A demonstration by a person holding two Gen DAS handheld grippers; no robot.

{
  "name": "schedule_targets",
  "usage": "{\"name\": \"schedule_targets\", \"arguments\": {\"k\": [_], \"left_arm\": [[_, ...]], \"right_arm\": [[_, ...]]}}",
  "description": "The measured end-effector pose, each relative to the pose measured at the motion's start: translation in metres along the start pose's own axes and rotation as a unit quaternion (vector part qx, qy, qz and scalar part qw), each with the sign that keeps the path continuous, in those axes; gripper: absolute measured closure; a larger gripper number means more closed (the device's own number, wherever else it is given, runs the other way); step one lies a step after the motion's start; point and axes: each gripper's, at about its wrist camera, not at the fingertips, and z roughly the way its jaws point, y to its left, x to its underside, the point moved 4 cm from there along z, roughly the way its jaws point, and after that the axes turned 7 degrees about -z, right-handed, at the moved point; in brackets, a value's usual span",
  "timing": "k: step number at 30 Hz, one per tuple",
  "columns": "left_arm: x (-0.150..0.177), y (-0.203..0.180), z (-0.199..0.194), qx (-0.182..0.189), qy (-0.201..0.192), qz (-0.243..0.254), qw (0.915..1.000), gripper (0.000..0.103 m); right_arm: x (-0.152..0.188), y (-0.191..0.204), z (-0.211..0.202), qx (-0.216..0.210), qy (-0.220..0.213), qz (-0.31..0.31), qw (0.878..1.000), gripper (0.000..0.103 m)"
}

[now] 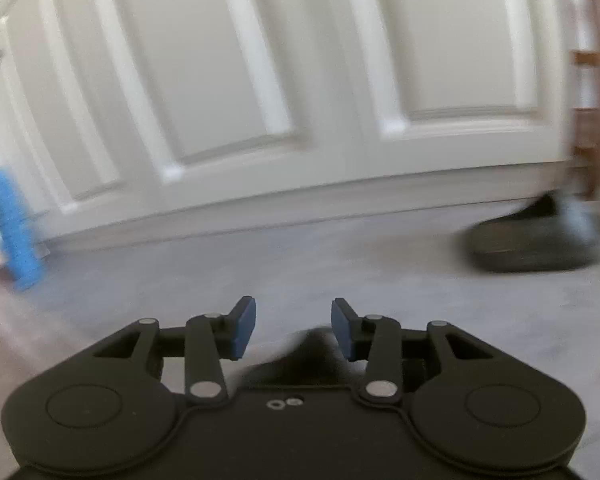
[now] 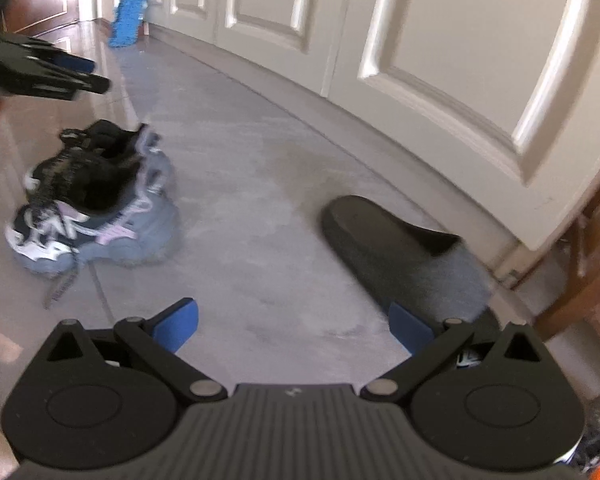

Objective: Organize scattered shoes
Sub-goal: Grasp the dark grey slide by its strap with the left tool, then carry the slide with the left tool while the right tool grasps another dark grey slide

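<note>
A: Right wrist view first. The black moulded rubber slide sandal lies on the grey floor close to the foot of the white panelled doors, its long axis running from far-left to near-right, almost along the door line. Its near end sits just beyond the right-hand pad of the right gripper.

B: And those jaws?

A: Spread wide, with nothing between them, only bare floor. The sandal lies ahead and to the right of the gap, so I judge the coming move needs a shift right and forward to straddle its side wall.

B: Where's the other footwear?

A: A pair of chunky grey, black and lilac lace-up trainers stands together towards the left side of the floor, well apart from the sandal. The left gripper hovers above and beyond them.

B: Its state?

A: In the left wrist view, the left gripper's jaws stand partly open and hold nothing. From there the sandal shows blurred at far right, so the right hand is clearly the nearer one.

B: Any writing or brands?

A: None legible; everything is too blurred. A blue fluffy upright thing stands by the far end of the doors.
</note>
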Motion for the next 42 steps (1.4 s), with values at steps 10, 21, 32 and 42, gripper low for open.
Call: {"name": "schedule_targets", "arguments": {"k": [10, 21, 32, 42], "left_arm": [[-0.041, -0.167, 0.089, 0.233, -0.007, 0.005, 0.9725, 0.063], [-0.042, -0.236, 0.206, 0.309, 0.062, 0.004, 0.9491, 0.06], [-0.028, -0.252, 0.171, 0.427, 0.073, 0.054, 0.8995, 0.091], [0.051, -0.238, 0.055, 0.533, 0.153, 0.205, 0.8065, 0.087]], "right_arm": [[0.053, -0.115, -0.048, 0.099, 0.019, 0.137, 0.986, 0.002], [0.144, -0.139, -0.094, 0.155, 0.132, 0.223, 0.953, 0.002], [0.165, -0.138, -0.114, 0.181, 0.163, 0.248, 0.938, 0.002], [0.149, -0.125, -0.099, 0.16, 0.151, 0.204, 0.954, 0.002]]}}
